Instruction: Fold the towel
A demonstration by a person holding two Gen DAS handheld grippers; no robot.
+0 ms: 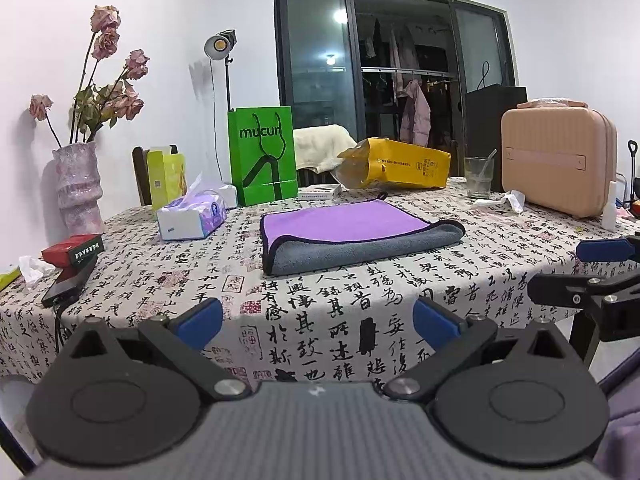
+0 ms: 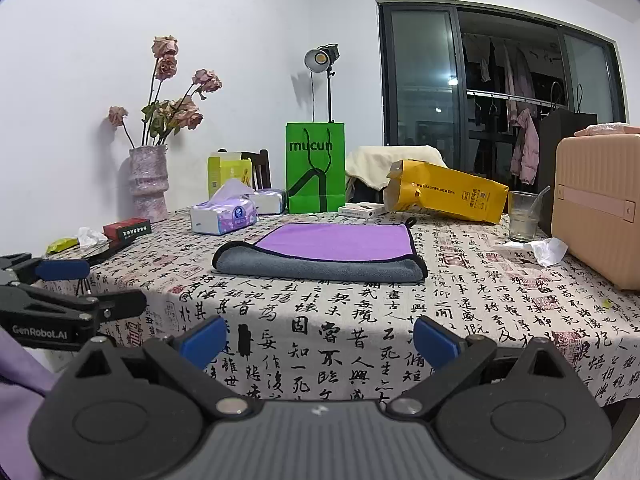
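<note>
- Left tongs (image 1: 318, 322) hang spread wide at the near edge of the worktop (image 1: 400, 280), blue pads apart and pinching nothing.
- Right tongs (image 2: 318, 340) are spread the same way, also holding nothing, just to the right of the left ones.
- Both sit well short of the towel (image 1: 352, 240), neither touching it.
- Towel lies folded in the middle of the worktop: purple face up, grey layer showing along the near side, dark trim round the edge.
- A small loop at its far right corner looks like a hanging tab, though it is too small to be sure.
- Tissue pack (image 1: 192, 218) sits left of the towel; green bag (image 1: 262, 154) and yellow bag (image 1: 396, 164) stand beyond it.
- Vase (image 1: 76, 184) is far left, beige case (image 1: 558, 156) far right, glass (image 1: 478, 176) beside the case.
</note>
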